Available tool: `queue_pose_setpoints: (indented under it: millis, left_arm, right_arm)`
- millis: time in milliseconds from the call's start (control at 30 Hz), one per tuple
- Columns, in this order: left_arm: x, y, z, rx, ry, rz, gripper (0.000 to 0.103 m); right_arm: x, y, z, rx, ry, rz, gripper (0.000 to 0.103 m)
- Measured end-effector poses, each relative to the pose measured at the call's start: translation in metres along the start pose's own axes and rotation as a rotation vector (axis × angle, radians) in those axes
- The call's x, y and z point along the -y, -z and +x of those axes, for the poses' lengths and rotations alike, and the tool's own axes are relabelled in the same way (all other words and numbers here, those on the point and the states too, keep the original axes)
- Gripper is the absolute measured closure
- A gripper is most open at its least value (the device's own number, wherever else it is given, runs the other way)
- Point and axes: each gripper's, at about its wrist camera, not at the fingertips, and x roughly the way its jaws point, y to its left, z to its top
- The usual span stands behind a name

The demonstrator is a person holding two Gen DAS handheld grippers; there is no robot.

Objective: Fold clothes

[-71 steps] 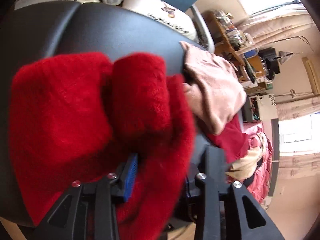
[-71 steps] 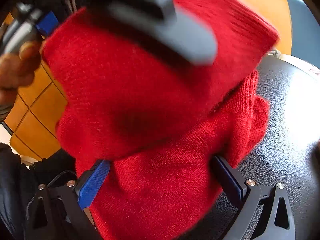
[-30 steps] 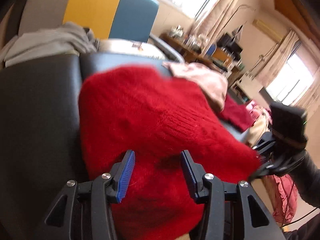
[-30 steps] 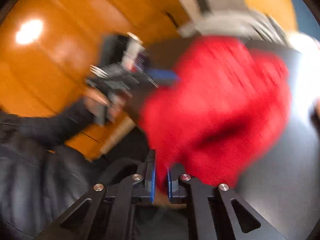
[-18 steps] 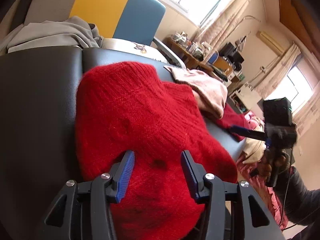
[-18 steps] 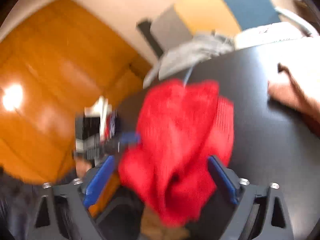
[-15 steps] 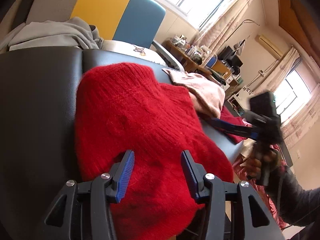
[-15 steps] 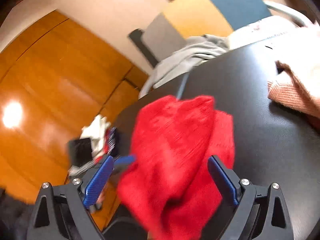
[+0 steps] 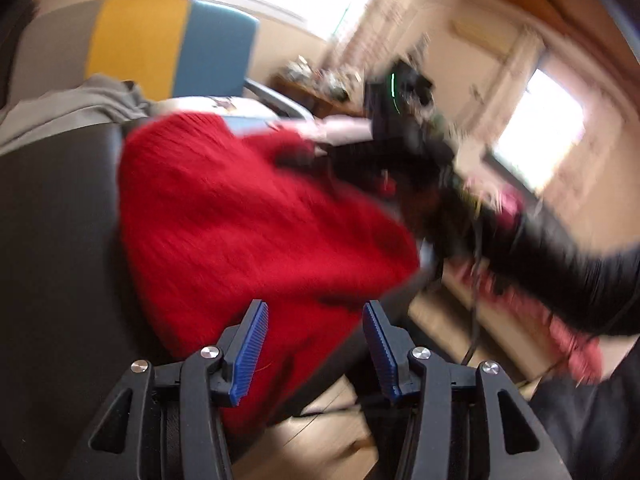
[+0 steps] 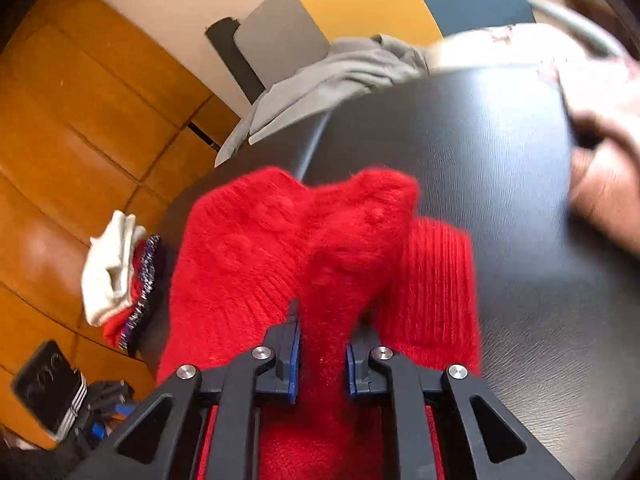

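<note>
Grey garment [image 10: 340, 72] lies behind red sweater [image 10: 288, 236]; right hand-held gripper [image 10: 322, 354] pinches sweater; left hand-held gripper [image 9: 316, 344] spread, holding nothing.

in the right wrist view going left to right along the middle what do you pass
wooden wall panels → small stack of folded clothes → red knit sweater → bare black tabletop → blurred pink garment

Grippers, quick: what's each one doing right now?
Left gripper: open, holding nothing.
Right gripper: closed on the red sweater.
</note>
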Motion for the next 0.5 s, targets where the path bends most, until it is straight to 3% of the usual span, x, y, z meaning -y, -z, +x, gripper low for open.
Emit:
queue_pose_setpoints:
  millis: [167, 267, 367, 500]
  left_arm:
    - [0.015, 0.013, 0.027, -0.127, -0.012, 0.16, 0.053]
    - [0.013, 0.014, 0.03, -0.176, 0.006, 0.177, 0.053]
    - [0.011, 0.013, 0.032, -0.223, 0.025, 0.19, 0.055]
    - [-0.011, -0.001, 0.014, -0.198, 0.188, 0.019, 0.055]
  right_arm:
    - [-0.041, -0.015, -0.069, 0.163, 0.118, -0.188, 0.088]
    - [-0.006, 0.0, -0.042, 0.061, 0.261, -0.137, 0.088]
    - [0.037, 0.029, -0.011, -0.005, 0.23, 0.009, 0.088]
    - [0.06, 0.038, -0.017, 0.091, 0.151, 0.132, 0.079]
